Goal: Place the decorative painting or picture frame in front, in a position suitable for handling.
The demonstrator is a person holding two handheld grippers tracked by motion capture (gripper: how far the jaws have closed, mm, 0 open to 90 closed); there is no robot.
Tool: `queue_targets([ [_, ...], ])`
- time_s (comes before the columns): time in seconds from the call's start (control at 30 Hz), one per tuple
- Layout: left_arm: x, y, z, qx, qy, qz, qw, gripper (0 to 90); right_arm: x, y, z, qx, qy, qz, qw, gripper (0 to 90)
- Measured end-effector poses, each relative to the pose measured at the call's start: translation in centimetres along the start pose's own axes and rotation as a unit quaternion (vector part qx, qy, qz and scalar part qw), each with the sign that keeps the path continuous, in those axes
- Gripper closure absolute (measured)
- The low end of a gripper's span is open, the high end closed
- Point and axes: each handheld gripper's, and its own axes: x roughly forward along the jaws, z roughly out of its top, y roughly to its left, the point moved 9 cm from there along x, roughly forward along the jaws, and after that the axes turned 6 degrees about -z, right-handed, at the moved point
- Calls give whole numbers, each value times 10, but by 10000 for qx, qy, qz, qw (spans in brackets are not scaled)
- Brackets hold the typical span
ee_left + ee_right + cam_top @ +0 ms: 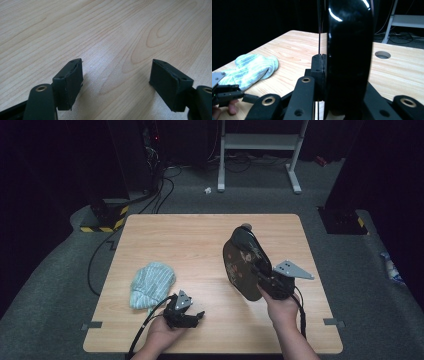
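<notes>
A person sits at a wooden table (200, 245) with a hand-held gripper in each hand. The right hand-held gripper (265, 275) is at about 4 o'clock on the table. Its jaws are clamped on the edge of a dark plate (245, 262). The plate is up on its edge, off the table top, and a little tilted. Its flat face has a faint flower picture and looks toward 9 o'clock. In the right gripper view the plate (348, 55) is a tall, shiny black shape right in the middle, with a jaw pressed on each side. The right hand (282, 307) holds the gripper from below. The left hand-held gripper (192, 317) lies low at about 7 o'clock, and it points toward 3 o'clock. Its jaws are wide apart and there is nothing between them. In the left gripper view the left hand-held gripper (117, 82) has bare wood under it. A striped, light blue-green cloth (151, 284) lies in a soft bunch on the table at about 8 o'clock, just beside the left gripper. The plate and the cloth are well apart. The left hand (162, 335) rests near the table's front edge.
</notes>
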Motion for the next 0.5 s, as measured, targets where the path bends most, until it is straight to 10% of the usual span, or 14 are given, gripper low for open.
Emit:
queue_targets([
  [0.5,0,0,0,2,-1,6,10000,265,-11,-5,-14,120,-69,-19,9999,803],
])
